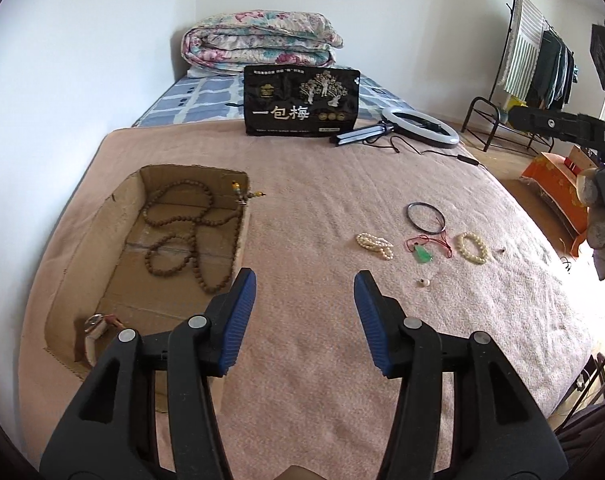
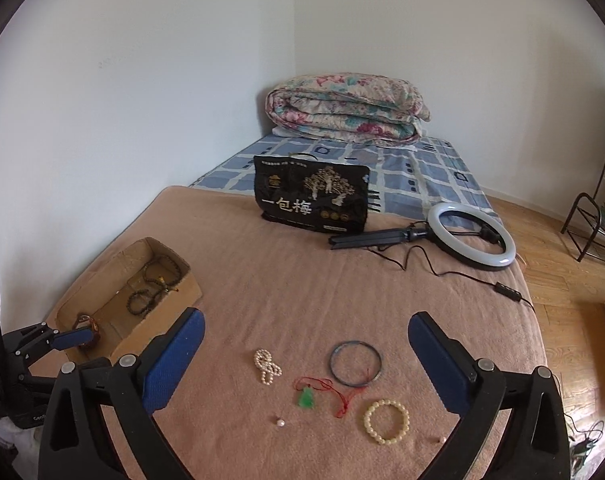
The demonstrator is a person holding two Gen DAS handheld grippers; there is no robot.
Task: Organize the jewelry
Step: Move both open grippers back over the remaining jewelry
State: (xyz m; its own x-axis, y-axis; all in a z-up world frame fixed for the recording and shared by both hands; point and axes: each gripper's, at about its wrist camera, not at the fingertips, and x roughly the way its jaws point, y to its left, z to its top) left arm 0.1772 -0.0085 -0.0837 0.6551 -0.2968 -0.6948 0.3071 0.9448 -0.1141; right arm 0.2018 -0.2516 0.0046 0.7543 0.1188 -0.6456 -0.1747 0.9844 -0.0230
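On the pink blanket (image 1: 302, 184) lie a pearl bracelet (image 1: 375, 245), a dark bangle (image 1: 408, 214), a green pendant on red cord (image 1: 423, 256), a cream bead bracelet (image 1: 462, 240) and a small loose bead (image 1: 422, 282). A cardboard box (image 1: 122, 208) on the left holds a long brown bead necklace (image 1: 182, 224) and a watch-like piece (image 1: 94, 326). My left gripper (image 1: 304, 280) is open and empty beside the box. My right gripper (image 2: 306, 316) is wide open above the pearl bracelet (image 2: 267, 366), bangle (image 2: 331, 364), pendant (image 2: 306, 398) and cream bracelet (image 2: 368, 420), touching none.
A black snack bag (image 1: 302, 102) and a ring light (image 1: 450, 136) with its cable lie at the far end of the blanket. A folded floral quilt (image 1: 262, 40) sits by the wall. The bed drops off on the right to wooden floor, with a clothes rack (image 1: 542, 60) beyond.
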